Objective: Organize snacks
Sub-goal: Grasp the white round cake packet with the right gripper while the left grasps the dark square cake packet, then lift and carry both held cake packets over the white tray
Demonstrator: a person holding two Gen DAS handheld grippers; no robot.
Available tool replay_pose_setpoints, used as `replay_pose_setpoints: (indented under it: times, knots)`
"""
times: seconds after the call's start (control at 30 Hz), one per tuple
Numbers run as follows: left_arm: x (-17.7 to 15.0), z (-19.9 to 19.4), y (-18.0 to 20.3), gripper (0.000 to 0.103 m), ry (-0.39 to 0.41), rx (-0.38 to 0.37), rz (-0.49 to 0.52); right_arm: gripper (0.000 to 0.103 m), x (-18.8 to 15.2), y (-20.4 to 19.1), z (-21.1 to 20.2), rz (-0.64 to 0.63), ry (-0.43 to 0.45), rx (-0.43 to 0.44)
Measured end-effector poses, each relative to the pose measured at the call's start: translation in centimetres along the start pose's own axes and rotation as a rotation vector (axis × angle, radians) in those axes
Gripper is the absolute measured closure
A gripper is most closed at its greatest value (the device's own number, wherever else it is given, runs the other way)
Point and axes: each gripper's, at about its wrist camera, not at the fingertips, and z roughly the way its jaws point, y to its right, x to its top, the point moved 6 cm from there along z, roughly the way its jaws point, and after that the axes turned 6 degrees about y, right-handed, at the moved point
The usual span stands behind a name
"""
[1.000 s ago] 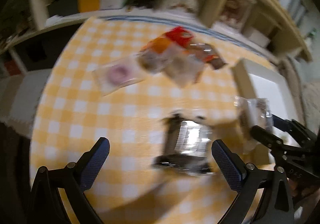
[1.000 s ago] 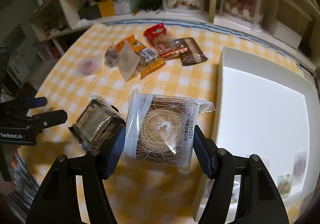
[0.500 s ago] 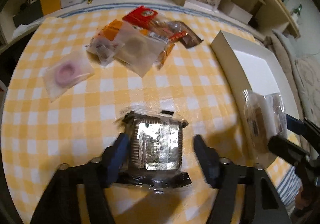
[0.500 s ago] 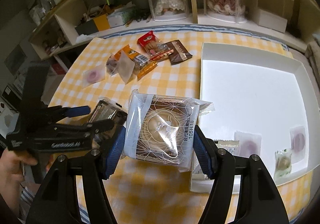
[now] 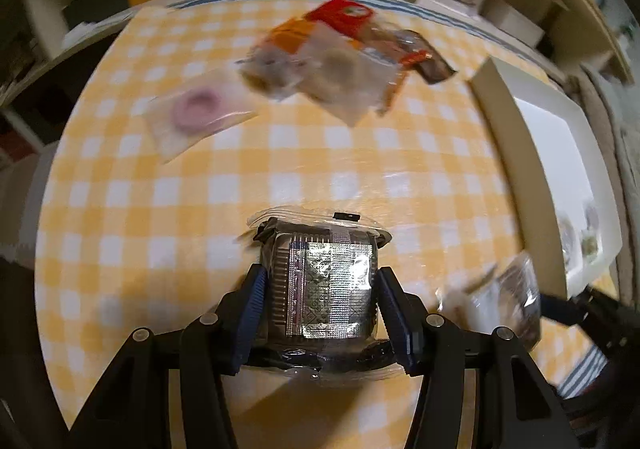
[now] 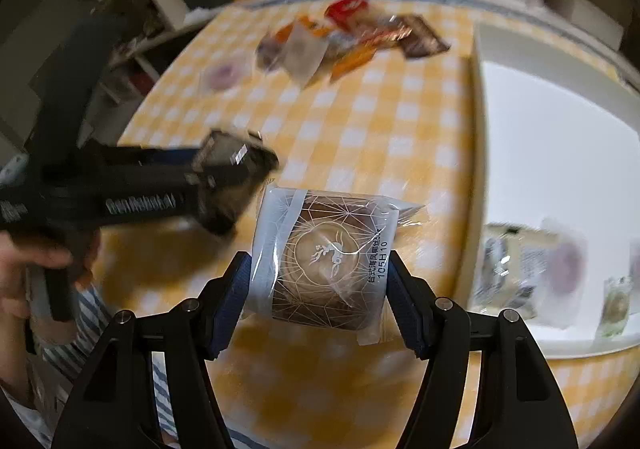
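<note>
Between the left gripper (image 5: 320, 301), the foil snack (image 5: 326, 289) lies flat, long axis pointing away.

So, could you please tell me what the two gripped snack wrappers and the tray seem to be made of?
Silver snack pack: clear glossy film over what looks like metallic foil, given its mirror-like glints. Patterned snack pack: printed plastic film, shiny, with a crimped transparent end. White tray: smooth, matte and rigid-looking, possibly plastic or coated card; I cannot tell which.
</note>
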Motion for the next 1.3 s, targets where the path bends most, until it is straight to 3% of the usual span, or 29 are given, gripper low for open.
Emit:
replay_pose_setpoints:
  times: [0.17, 0.3, 0.53, 0.67, 0.97, 1.3]
  knots:
    - [-0.7, -0.7, -0.6, 0.048, -0.002, 0.023, -0.025, 0.033, -1.0, -0.5, 1.5, 0.013, -0.033, -0.013]
    - [-0.9, -0.6, -0.4, 0.048, -0.001, 0.05, -0.021, 0.02, -0.7, -0.6, 1.9, 0.054, -0.024, -0.013]
    - [-1.1, 0.5, -0.8, 0.043, -0.027, 0.061, -0.033, 0.02, -0.7, -0.4, 3.0, 0.077, -0.034, -0.068]
    - [-0.8, 0.3, -1.1, 0.045, -0.01, 0.046, -0.053, 0.035, -0.5, -0.5, 3.0, 0.087, -0.025, -0.05]
    - [0.7, -4.1, -1.9, 0.045, 0.145, 0.005, -0.134, 0.038, 2.1, -1.3, 0.3, 0.006, 0.098, -0.071]
    - [1.2, -10.7, -0.3, 0.045, 0.311, -0.042, -0.12, 0.037, 6.7, 0.6, -6.4, 0.021, 0.304, -0.097]
